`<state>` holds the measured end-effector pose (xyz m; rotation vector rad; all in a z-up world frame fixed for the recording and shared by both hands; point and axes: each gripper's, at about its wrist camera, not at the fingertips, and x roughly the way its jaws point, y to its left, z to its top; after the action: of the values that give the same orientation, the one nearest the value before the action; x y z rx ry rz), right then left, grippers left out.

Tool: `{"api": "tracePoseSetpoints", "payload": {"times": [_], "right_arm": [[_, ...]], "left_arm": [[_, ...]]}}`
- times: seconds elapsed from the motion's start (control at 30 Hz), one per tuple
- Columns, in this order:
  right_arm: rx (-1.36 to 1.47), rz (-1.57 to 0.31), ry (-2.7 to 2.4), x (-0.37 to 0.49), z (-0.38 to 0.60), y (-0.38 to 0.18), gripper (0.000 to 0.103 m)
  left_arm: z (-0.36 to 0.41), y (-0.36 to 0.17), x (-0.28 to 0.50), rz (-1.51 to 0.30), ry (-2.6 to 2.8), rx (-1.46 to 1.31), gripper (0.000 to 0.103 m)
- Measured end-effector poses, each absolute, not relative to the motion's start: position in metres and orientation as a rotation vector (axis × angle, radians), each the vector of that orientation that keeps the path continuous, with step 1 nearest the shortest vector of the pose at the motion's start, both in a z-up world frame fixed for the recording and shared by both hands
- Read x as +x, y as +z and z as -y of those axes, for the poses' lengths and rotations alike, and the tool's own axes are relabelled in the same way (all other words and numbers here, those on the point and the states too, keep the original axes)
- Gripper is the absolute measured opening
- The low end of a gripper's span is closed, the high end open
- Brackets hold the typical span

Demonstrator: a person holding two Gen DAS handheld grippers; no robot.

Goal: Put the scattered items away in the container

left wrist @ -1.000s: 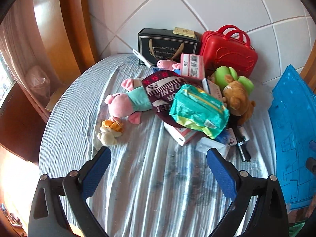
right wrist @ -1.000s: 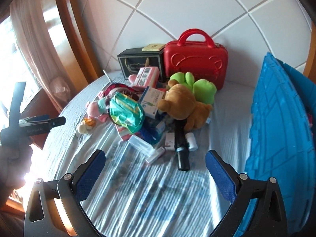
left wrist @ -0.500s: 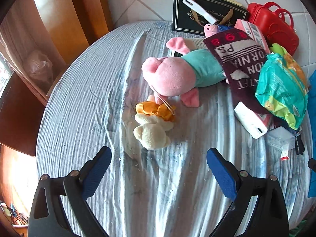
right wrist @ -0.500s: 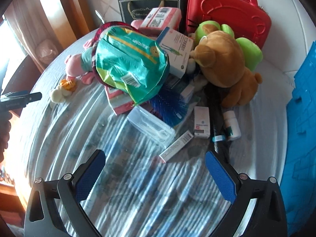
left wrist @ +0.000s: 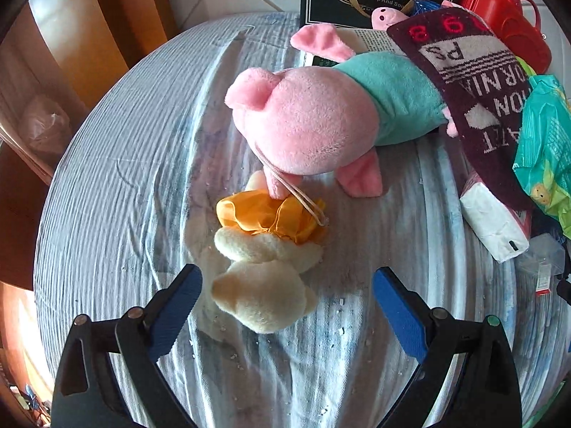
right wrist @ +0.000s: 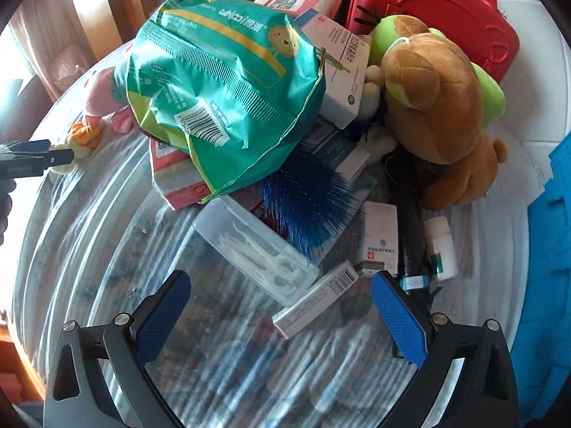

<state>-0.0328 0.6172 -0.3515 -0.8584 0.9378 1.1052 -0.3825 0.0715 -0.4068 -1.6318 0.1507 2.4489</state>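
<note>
Left wrist view: the small cream plush toy with an orange ruffled collar (left wrist: 264, 271) lies on the pale blue-grey ribbed cloth (left wrist: 117, 185), its rounded end already between the fingertips of the left gripper (left wrist: 285, 303), nearer the left blue pad. Its long axis runs straight away from the jaws, toward the pink plush pig in a teal shirt (left wrist: 321, 117), whose snout and cord touch the orange collar. The jaws stand wide, holding nothing. This hand is plainly the nearer one; a short push forward and a squeeze across the toy's narrow width looks like the coming move, with care not to snag the pig's cord.

The right gripper (right wrist: 282, 303) hovers over the heap, jaws also wide and empty, a clear plastic box of white floss picks (right wrist: 257, 249) and a slim white carton (right wrist: 317, 299) just ahead. A teal crinkled packet (right wrist: 225, 85) tops the pile beside a brown plush bear (right wrist: 439, 107). The blue ribbed plastic crate (right wrist: 549, 249) stands at the right edge; a red hard case (right wrist: 446, 10) backs onto the white tiled wall.
</note>
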Motion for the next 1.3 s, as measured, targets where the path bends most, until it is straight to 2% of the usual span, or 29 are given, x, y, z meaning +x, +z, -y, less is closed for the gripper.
{"api": "tracePoseSetpoints", "payload": {"times": [0.1,0.13,0.2,0.27,0.37,0.5,0.53,0.57,0.63,1.0,1.03,1.07,1.3], "right_arm": [[-0.891,-0.952,1.095,-0.033,-0.623,-0.362,0.101],[-0.894,-0.960,1.097,-0.033,-0.624,-0.365,0.098],[-0.907,-0.974,1.099,-0.034,-0.626,-0.370,0.091],[-0.914,-0.984,1.096,-0.035,-0.626,-0.373,0.081],[-0.896,-1.003,1.086,-0.036,-0.626,-0.373,0.075],[-0.874,-1.020,1.103,-0.037,-0.626,-0.371,0.064],[-0.868,-1.030,1.112,-0.037,-0.626,-0.370,0.058],[-0.865,-1.040,1.120,-0.038,-0.626,-0.369,0.047],[-0.859,-1.057,1.133,-0.038,-0.625,-0.368,0.035],[-0.792,-1.090,1.174,-0.046,-0.607,-0.348,0.032],[-0.787,-1.089,1.172,-0.047,-0.605,-0.346,0.026],[-0.780,-1.090,1.165,-0.051,-0.601,-0.346,0.000],[-0.723,-1.119,1.152,-0.056,-0.578,-0.342,0.001]], "left_arm": [[-0.069,-0.414,-0.387,-0.119,2.449,-1.647,0.083],[-0.069,-0.417,-0.388,-0.112,2.445,-1.649,0.079],[-0.070,-0.423,-0.392,-0.111,2.423,-1.671,0.062],[-0.069,-0.427,-0.393,-0.086,2.411,-1.679,0.052],[-0.066,-0.429,-0.393,-0.038,2.397,-1.681,0.046],[-0.069,-0.429,-0.389,-0.040,2.391,-1.676,0.042],[-0.069,-0.427,-0.387,-0.044,2.392,-1.674,0.042],[-0.070,-0.425,-0.386,-0.049,2.393,-1.673,0.041],[-0.072,-0.419,-0.382,-0.045,2.394,-1.662,0.040],[-0.053,-0.387,-0.347,-0.004,2.419,-1.598,0.038],[-0.049,-0.385,-0.343,0.000,2.425,-1.597,0.038],[-0.046,-0.383,-0.340,0.004,2.431,-1.599,0.038],[-0.033,-0.380,-0.323,-0.003,2.451,-1.609,0.038]]}}
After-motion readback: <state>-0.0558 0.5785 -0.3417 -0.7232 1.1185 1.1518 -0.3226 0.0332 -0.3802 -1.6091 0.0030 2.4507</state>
